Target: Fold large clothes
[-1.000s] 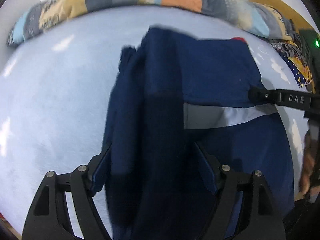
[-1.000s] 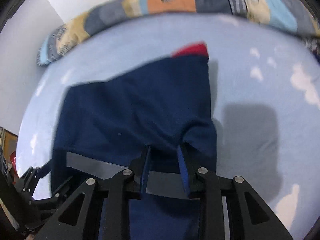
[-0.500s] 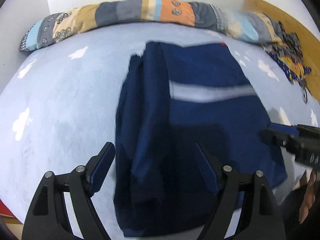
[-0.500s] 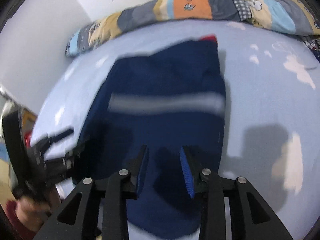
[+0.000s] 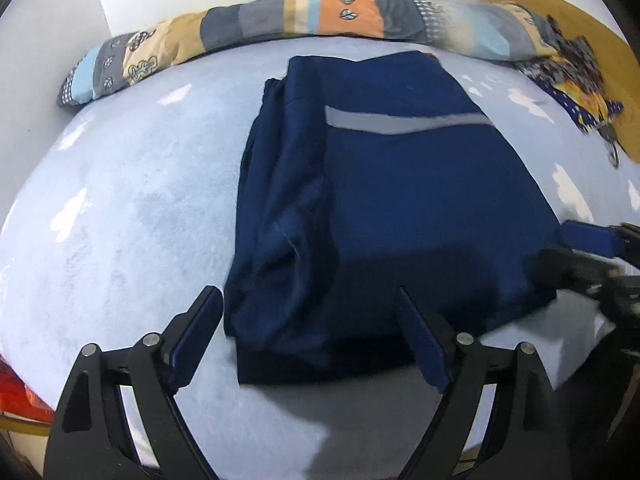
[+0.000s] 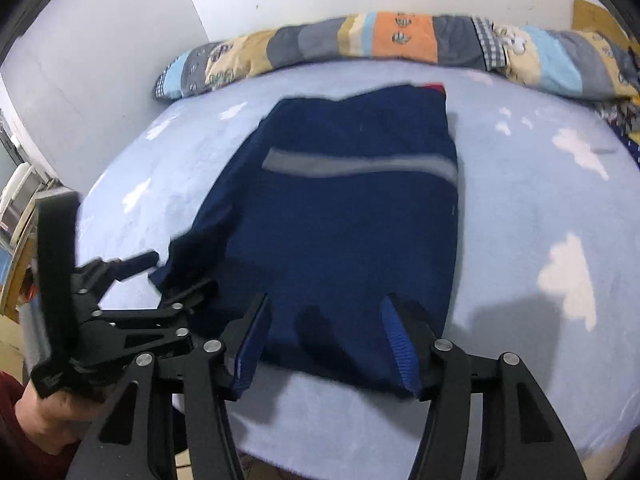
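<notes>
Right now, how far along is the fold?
Done: navy garment lies folded lengthwise on the bed, sleeve tucked along one side. In hand: nothing; left gripper and right gripper have just been opening, both empty. Left: probably the crosswise fold.

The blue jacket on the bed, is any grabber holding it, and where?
Nothing holds the blue jacket. Left gripper and right gripper are both open, above its near hem.

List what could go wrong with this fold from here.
1. The bunched layers along the left edge of the navy garment may stay lumpy if folded over unsmoothed.
2. Its near hem lies close to the bed edge, so a pull toward the person could drag it off.
3. Both grippers, left and right, are open and empty; a shallow regrasp may catch only the top layer.
</notes>
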{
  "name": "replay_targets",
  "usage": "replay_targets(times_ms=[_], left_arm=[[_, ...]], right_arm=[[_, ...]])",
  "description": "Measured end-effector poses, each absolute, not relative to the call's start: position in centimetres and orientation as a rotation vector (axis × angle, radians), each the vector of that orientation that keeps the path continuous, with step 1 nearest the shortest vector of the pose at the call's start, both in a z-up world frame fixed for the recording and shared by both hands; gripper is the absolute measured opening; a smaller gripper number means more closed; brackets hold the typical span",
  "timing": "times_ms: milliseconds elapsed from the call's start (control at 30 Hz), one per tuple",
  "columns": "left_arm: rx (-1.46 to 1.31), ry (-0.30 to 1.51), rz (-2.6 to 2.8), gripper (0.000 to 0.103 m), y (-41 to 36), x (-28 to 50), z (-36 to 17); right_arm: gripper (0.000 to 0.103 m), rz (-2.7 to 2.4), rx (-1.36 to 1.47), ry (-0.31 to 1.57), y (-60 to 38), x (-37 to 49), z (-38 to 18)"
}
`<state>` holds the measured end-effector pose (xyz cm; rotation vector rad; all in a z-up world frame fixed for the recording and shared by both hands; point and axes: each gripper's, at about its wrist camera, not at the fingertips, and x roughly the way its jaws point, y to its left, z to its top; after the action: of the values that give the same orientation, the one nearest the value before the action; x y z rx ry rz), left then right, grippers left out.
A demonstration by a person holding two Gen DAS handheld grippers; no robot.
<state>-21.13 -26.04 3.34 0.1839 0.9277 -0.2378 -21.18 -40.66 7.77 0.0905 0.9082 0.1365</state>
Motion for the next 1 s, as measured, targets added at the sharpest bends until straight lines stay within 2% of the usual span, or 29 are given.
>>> replay_targets(times_ms=[867,1000], left_arm=[[0.18,0.886,-0.236,0.1,-25.9,-21.5,1.4],[0.175,0.886,-0.235,0.1,-25.9,-21.4,1.3]], right_arm=[[0.061,0.101,-0.017,0.931,-39.3,-20.6,5.3],[0.064,0.101,-0.025,0.931,-39.1,-20.5,5.2]])
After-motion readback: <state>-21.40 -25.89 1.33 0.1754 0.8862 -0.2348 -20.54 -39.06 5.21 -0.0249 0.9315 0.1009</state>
